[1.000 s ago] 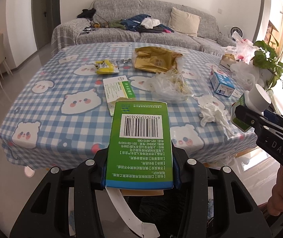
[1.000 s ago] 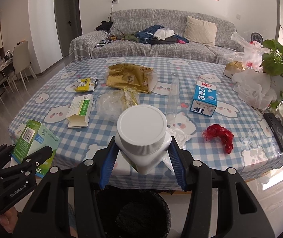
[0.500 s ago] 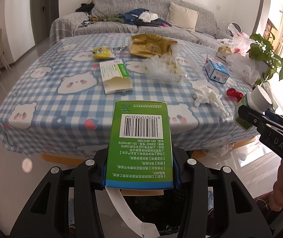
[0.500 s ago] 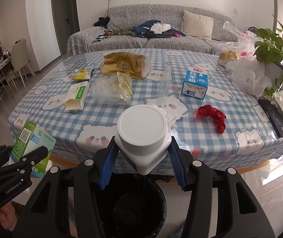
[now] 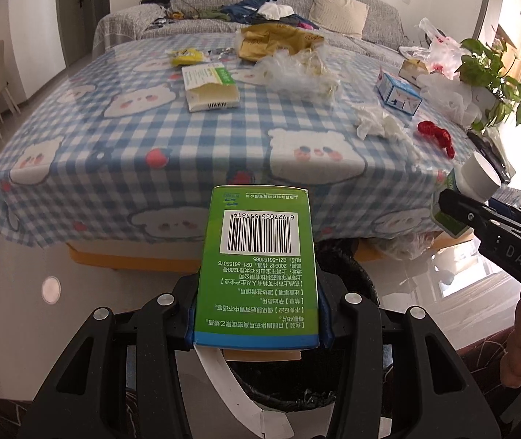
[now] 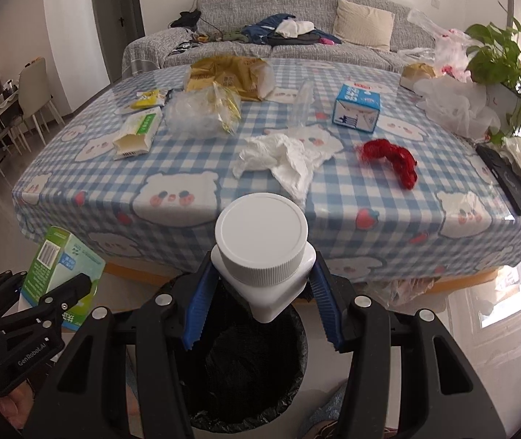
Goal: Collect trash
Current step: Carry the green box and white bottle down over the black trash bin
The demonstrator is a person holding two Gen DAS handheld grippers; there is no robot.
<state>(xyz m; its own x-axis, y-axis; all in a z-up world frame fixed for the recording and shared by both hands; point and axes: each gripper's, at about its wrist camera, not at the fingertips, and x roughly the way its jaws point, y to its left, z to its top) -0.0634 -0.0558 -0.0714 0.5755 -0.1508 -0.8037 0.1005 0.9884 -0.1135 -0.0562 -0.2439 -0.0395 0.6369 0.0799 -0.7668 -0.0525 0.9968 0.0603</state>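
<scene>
Hovering over the black-lined bin, the left tool clenched a green box, the right tool a white bottle; more trash littered the desk at twelve o'clock.

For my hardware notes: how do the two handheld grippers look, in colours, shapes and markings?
Both are black plastic frames with cut-out openings and silver screws. The fingers carry blue ridged pads. The left gripper reads "GenRobot.AI" in white; the right gripper reads "DAS". No cables show.

Bright daylight from the right, glare on glossy floor, fisheye-bent dark corners, slight blur
</scene>
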